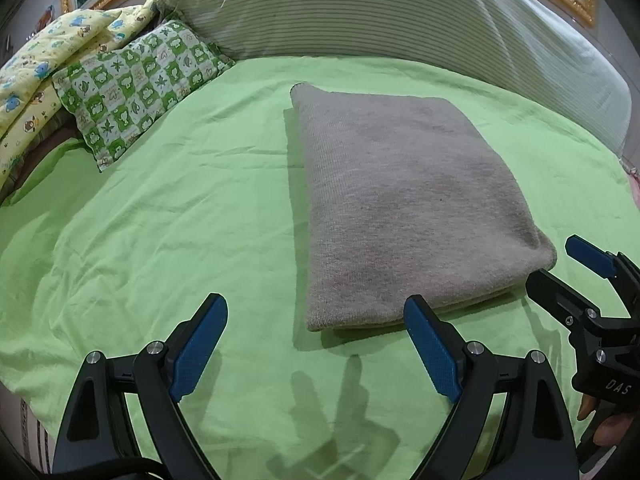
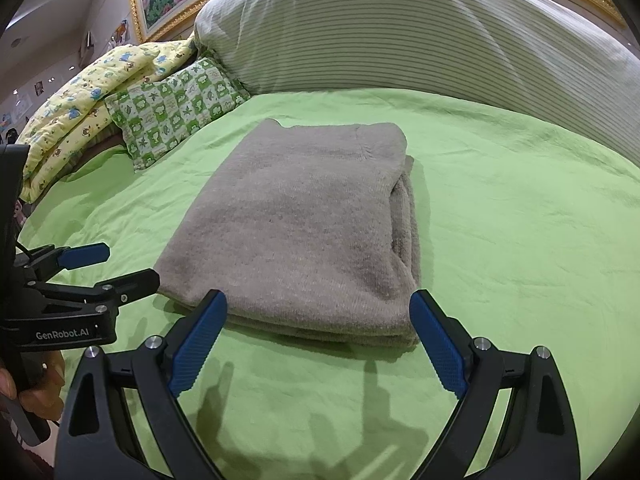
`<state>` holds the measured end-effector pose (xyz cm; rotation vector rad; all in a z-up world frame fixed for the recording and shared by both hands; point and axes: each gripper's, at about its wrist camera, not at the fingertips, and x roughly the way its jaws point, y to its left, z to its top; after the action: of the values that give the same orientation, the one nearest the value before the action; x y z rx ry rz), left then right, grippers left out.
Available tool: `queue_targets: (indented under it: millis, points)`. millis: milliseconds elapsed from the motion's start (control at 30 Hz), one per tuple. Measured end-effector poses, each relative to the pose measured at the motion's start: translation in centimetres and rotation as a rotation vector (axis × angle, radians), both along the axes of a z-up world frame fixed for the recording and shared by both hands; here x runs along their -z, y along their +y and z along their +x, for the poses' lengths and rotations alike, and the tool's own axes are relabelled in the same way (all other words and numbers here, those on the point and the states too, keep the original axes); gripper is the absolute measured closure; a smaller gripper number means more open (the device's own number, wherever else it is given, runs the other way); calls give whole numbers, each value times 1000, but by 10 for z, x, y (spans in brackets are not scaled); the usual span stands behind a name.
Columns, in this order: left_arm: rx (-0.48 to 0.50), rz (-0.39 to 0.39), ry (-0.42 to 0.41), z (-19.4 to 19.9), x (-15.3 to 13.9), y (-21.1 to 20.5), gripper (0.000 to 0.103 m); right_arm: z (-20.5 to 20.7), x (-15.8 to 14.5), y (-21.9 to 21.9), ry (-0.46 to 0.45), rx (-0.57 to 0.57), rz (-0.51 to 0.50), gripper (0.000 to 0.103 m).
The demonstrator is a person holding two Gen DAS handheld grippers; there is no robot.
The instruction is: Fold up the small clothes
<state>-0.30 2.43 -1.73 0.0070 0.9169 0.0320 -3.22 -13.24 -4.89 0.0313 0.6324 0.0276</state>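
I see the grey garment (image 2: 304, 224) folded into a neat thick rectangle, lying flat mid-bed on the green sheet (image 1: 160, 220). My left gripper (image 1: 316, 336) and right gripper (image 2: 318, 332) both hang w/ jaws wide apart, empty, just short of its near edge. Checked pillow (image 1: 140, 88) and striped bolster (image 2: 400, 28) sit behind, well clear

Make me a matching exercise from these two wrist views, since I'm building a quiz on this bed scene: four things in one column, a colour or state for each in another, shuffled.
Things:
1. folded garment
2. bed sheet
3. small checked pillow
4. left tongs

Colours or states:
A. green and white
B. open, holding nothing
C. grey-brown, lying folded
D. plain light green

Pairs: 1-C, 2-D, 3-A, 4-B
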Motion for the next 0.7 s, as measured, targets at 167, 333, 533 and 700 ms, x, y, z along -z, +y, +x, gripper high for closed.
queue_targets:
  millis: [167, 333, 533, 700]
  points:
    - [7, 3, -8, -1, -2, -4, 13, 4, 0, 0, 3, 7, 5, 10]
    - [11, 2, -8, 0, -4, -6, 12, 5, -1, -1, 9, 15, 10, 10]
    - [12, -2, -3, 1, -3, -6, 12, 5, 0, -3, 13, 23, 15, 10]
    - [16, -2, -3, 1, -4, -7, 12, 6, -1, -5, 16, 23, 17, 10]
